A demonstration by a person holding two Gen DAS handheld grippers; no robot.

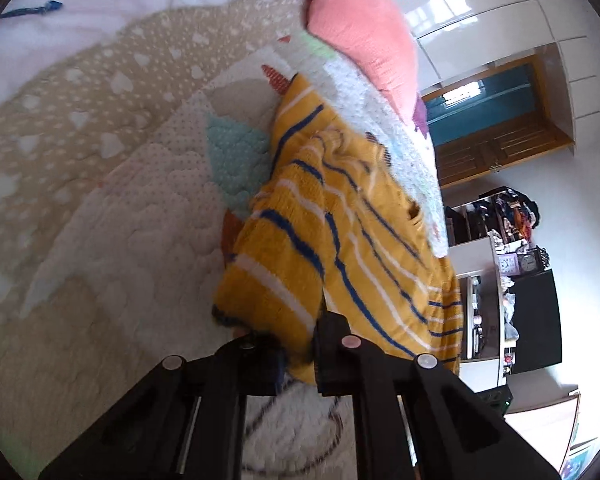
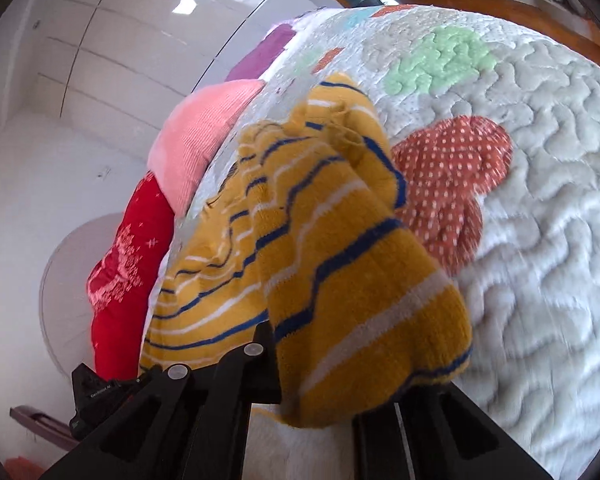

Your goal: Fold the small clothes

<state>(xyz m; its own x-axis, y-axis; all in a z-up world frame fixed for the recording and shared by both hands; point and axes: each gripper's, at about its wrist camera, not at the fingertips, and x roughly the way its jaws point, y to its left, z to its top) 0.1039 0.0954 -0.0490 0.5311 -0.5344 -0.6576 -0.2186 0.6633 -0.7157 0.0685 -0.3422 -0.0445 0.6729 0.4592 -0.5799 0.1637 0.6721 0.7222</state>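
Item: one small knitted sweater [image 1: 340,232], mustard yellow with blue and white stripes, lying bunched on a quilted bedspread [image 1: 112,208] near the edge of the bed that faces the wardrobe wall, just short of a pink pillow [image 1: 364,36] and a red cushion [image 2: 128,264] at the head end. Condition: partly lifted, creased, layers doubled over one another; no clean fold line visible. Left gripper [image 1: 296,354]: fingers drawn in on a lower edge of the sweater, knit bulging between and over them; clamped on the fabric. Right gripper [image 2: 300,364]: one finger shows beside the cloth, the other is buried under a thick flap draped across the tool; it appears clamped on the sweater, though the contact itself is hidden. Both views are motion-blurred. Stage, as judged: mid-fold, with an edge being carried over the body of the garment. Risks: the heavy, fuzzy knit may slip from a shallow pinch if the two tools pull apart or travel at different speeds; more than one layer may be caught, so that the fold drags the underside along and bunches; the flap hanging over the right tool may snag on release; the garment lies close to the bed edge and could slide off.
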